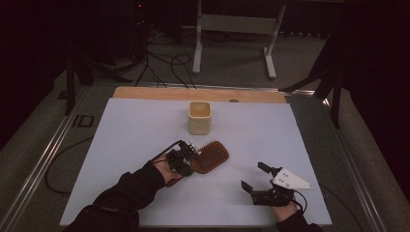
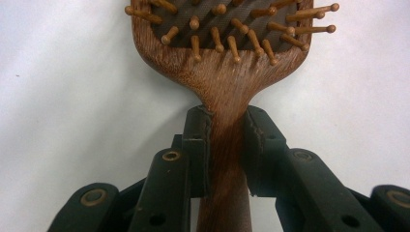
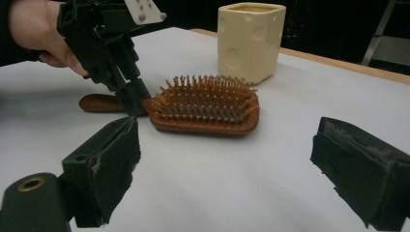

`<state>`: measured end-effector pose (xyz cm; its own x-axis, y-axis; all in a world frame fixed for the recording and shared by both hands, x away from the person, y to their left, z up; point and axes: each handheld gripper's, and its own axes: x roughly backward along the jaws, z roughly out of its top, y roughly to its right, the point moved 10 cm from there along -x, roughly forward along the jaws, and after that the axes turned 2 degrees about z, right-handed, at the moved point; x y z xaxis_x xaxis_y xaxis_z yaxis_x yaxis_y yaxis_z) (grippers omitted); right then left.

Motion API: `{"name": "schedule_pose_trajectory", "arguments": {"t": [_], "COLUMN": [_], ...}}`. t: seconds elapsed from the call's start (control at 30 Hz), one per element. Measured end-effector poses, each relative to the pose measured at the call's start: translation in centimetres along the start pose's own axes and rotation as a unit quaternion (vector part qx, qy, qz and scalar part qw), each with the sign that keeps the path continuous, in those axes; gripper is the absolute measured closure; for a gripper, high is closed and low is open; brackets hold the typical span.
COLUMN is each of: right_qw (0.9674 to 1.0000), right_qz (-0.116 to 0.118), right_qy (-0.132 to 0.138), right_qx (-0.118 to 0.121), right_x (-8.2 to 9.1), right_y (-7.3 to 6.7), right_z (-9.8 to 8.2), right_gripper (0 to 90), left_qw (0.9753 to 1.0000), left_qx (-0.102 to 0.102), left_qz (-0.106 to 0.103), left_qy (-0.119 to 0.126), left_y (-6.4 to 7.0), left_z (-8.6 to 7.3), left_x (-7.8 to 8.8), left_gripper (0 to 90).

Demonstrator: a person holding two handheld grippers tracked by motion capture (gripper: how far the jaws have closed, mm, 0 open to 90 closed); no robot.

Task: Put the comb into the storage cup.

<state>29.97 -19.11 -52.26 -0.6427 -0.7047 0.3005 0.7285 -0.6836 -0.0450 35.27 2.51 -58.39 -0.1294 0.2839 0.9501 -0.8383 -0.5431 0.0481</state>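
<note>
Item: wooden paddle hairbrush (image 1: 211,156), brown, with wooden ball-tipped pins set in a dark pad. It lies flat on the pale sheet (image 1: 125,140) covering the bench, pins up, just in front of the cream ceramic cup (image 1: 199,117) and apart from it. Long axis: runs level across the sheet, slanting slightly; the handle points toward the person's left side, the broad head toward the right and a little toward the cup.

Item: left gripper (image 2: 226,145), held in a hand (image 3: 36,31) with a dark sleeve, on the handle side of the hairbrush. Its fingers (image 2: 198,145) are clamped on the narrow neck of the handle, one on each side, wood touching both pads.

Item: right gripper (image 1: 255,177), with a grey three-cornered plate on top, well apart from the hairbrush, on the head side and nearer the person. Its fingers (image 3: 109,159) stand wide apart with nothing between them, aimed toward the hairbrush and the cup behind it.

Item: cream ceramic cup, square-mouthed with dimpled walls, upright, behind the hairbrush head.
</note>
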Motion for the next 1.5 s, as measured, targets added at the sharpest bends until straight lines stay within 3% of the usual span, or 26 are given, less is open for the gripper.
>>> {"name": "schedule_pose_trajectory", "arguments": {"t": [0.13, 0.33, 0.53, 0.7, 1.0, 1.27, 1.37, 1.4, 1.5], "right_qw": [1.0000, 1.0000, 1.0000, 1.0000, 1.0000, 1.0000, 1.0000, 1.0000, 1.0000], "right_qz": [0.001, 0.001, 0.001, 0.000, 0.000, 0.000, 0.001, 0.001, 0.000], "right_qy": [0.001, 0.000, 0.001, -0.001, -0.001, -0.001, 0.000, 0.000, 0.000], "right_qx": [0.001, -0.001, 0.001, 0.002, 0.002, 0.000, 0.000, 0.000, 0.000], "right_x": [0.0, 0.0, 0.0, -0.1, 0.0, 0.0, 0.0, 0.0, 0.0], "right_y": [-0.1, 0.0, -0.1, 0.0, 0.0, 0.0, -0.1, -0.1, 0.0], "right_z": [0.0, 0.0, 0.0, 0.0, 0.0, 0.0, 0.0, 0.0, 0.0], "right_gripper": [9.6, 9.6, 9.6, 9.6, 9.6, 9.6, 9.6, 9.6, 9.6], "left_qw": [0.9998, 0.9989, 0.9964, 0.9952, 0.9904, 0.9834, 0.9780, 0.9780, 0.9716], "left_qx": [0.008, 0.009, 0.019, 0.029, 0.044, 0.046, 0.051, 0.051, 0.051], "left_qz": [0.001, -0.014, -0.015, -0.011, -0.040, -0.050, -0.054, -0.054, -0.058], "left_qy": [0.017, 0.045, 0.081, 0.093, 0.125, 0.169, 0.195, 0.195, 0.224], "left_y": [0.2, 0.5, 0.3, 0.0, 0.1, 0.2, 0.2, 0.2, 0.1], "left_z": [0.0, -0.1, -0.1, -0.4, -0.2, 0.3, 0.4, 0.4, 0.2], "left_x": [0.3, 1.3, 2.4, 2.7, 2.9, 3.8, 4.3, 4.3, 5.0], "left_gripper": [74.2, 74.1, 74.2, 74.4, 74.4, 74.4, 74.4, 74.4, 74.3]}}
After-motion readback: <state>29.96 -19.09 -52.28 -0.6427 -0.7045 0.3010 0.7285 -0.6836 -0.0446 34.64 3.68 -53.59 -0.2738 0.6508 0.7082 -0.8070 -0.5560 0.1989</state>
